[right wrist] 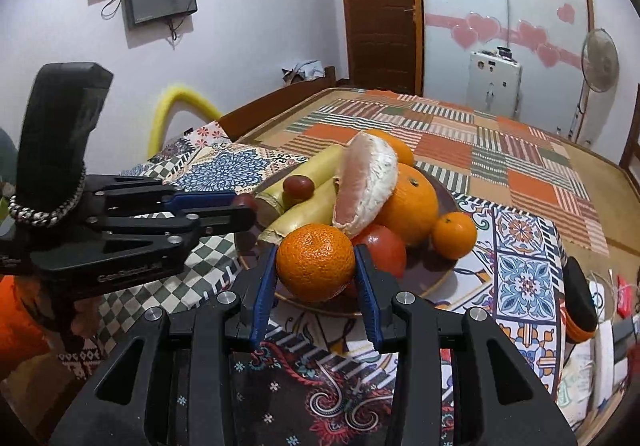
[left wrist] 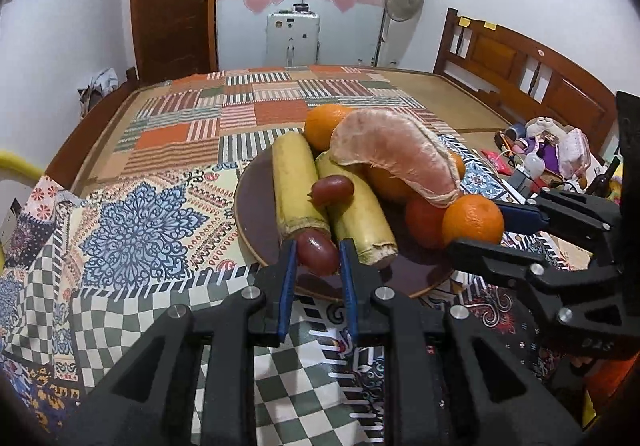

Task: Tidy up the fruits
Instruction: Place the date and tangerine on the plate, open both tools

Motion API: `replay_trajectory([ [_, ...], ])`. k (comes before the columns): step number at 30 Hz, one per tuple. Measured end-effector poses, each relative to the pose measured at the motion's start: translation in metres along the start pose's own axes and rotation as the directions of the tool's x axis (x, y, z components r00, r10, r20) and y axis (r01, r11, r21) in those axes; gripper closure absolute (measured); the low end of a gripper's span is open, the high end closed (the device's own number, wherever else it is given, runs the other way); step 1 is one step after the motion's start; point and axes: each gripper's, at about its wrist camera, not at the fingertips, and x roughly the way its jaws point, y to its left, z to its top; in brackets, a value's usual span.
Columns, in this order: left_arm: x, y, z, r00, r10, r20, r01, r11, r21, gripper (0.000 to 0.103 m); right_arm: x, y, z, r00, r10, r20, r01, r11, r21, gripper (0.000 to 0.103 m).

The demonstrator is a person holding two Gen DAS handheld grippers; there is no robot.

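Observation:
A dark round plate [left wrist: 256, 222] on the patterned cloth holds two pale yellow sugarcane pieces [left wrist: 294, 186], a peeled pomelo segment [left wrist: 394, 158], oranges [left wrist: 324, 126], a red tomato [left wrist: 424, 222] and a small reddish-brown fruit [left wrist: 333, 190]. My left gripper [left wrist: 318, 252] is shut on another small reddish-brown fruit [left wrist: 317, 252] at the plate's near edge. In the right wrist view my right gripper [right wrist: 316, 266] is shut on a mandarin [right wrist: 316, 262] over the plate's [right wrist: 440, 274] near rim; the same mandarin [left wrist: 473, 220] and right gripper [left wrist: 486, 230] appear at the right of the left wrist view.
The plate rests on a bed covered with patchwork cloths [left wrist: 140, 238]. A wooden headboard [left wrist: 520, 66] and a clutter of toys and bottles [left wrist: 556, 150] lie to the right. A yellow tube [right wrist: 180, 106], a wooden door [right wrist: 380, 6] and a fan [right wrist: 600, 62] stand beyond.

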Motion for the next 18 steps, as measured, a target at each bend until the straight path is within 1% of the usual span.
replay_trajectory([
  [4,0.003,0.002,-0.002,1.0,-0.014,-0.011,0.014,1.0,-0.005,0.082,0.0,-0.001,-0.002,1.0,0.013,-0.002,-0.013,1.0,0.019,0.068],
  [8,0.003,0.003,-0.004,1.0,-0.016,-0.011,0.016,1.0,0.011,0.077,0.002,0.003,-0.003,0.999,0.029,-0.016,-0.028,1.0,0.012,0.068],
  [12,-0.001,0.006,-0.006,1.0,-0.022,-0.01,0.022,1.0,-0.001,0.076,0.007,0.008,-0.002,0.999,0.023,-0.028,-0.023,1.0,-0.005,0.068],
  [18,-0.016,0.013,-0.011,0.999,-0.038,0.008,0.038,0.999,-0.013,0.076,0.021,0.01,0.0,0.998,0.03,-0.052,-0.031,0.999,-0.019,0.068],
])
